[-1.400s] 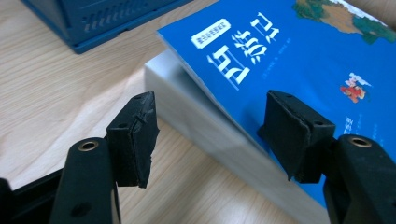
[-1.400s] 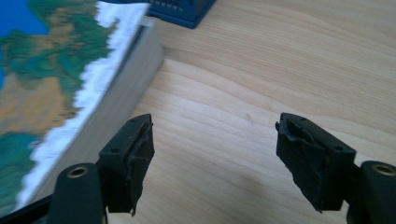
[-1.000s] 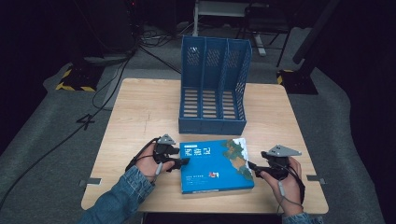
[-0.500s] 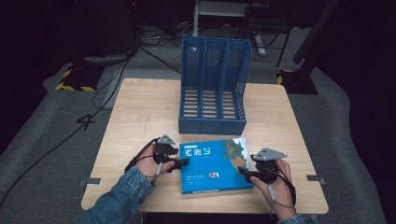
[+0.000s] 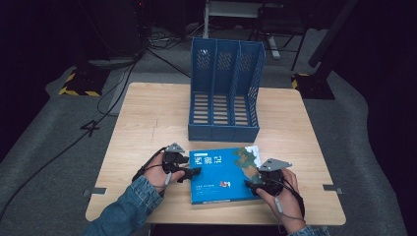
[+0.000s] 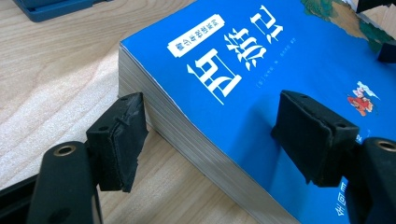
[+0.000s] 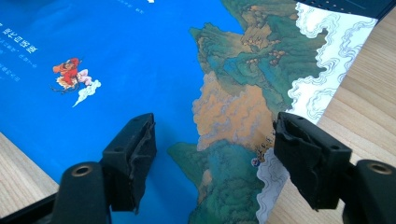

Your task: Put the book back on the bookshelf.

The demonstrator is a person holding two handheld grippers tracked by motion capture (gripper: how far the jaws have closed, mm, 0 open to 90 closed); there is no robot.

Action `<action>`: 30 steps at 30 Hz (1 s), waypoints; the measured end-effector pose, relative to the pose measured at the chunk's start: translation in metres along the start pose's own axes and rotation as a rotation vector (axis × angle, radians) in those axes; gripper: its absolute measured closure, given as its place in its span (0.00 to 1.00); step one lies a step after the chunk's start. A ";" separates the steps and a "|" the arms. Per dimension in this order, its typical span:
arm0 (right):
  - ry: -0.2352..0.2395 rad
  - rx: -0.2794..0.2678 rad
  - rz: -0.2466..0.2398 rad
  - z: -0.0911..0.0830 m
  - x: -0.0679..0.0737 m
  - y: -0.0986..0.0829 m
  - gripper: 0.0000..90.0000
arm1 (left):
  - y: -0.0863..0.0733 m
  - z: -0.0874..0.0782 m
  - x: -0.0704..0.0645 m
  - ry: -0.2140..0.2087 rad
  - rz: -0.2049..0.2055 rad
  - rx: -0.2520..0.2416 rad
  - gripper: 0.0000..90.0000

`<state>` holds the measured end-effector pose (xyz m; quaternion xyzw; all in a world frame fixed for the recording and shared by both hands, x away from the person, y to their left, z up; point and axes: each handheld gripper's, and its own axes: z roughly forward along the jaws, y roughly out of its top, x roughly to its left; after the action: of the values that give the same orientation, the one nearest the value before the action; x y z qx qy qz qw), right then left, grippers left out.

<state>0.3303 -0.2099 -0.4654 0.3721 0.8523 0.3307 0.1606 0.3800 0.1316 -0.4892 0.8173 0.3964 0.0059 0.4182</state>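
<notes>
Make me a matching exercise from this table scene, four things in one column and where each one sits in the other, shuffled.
Things:
1. thick blue paperback book
2. blue plastic three-slot file rack
3. left hand-held gripper
4. right hand-held gripper

Places:
A. at the book's right edge, jaws open over the painted landscape part of the cover
B. flat on the light wooden table, near the front edge
C. at the book's left edge, jaws open, one beside the page block and one over the cover
D. upright behind the book, toward the far edge

Pairs: 1-B, 2-D, 3-C, 4-A
</notes>
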 end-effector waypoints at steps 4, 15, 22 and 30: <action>0.000 -0.005 0.002 0.000 0.000 -0.001 0.34 | 0.001 -0.002 -0.003 0.021 0.040 -0.003 0.30; -0.001 -0.009 0.004 0.001 0.000 -0.001 0.33 | 0.005 -0.012 -0.010 0.026 0.119 -0.047 0.49; 0.001 -0.016 0.005 0.002 0.000 -0.001 0.32 | 0.003 -0.012 -0.023 -0.031 0.193 -0.031 0.53; 0.001 -0.027 -0.006 0.004 0.002 -0.001 0.31 | -0.004 -0.017 -0.028 -0.148 0.130 0.082 0.70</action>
<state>0.3305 -0.2077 -0.4689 0.3674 0.8489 0.3419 0.1660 0.3520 0.1264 -0.4718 0.8560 0.3104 -0.0439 0.4111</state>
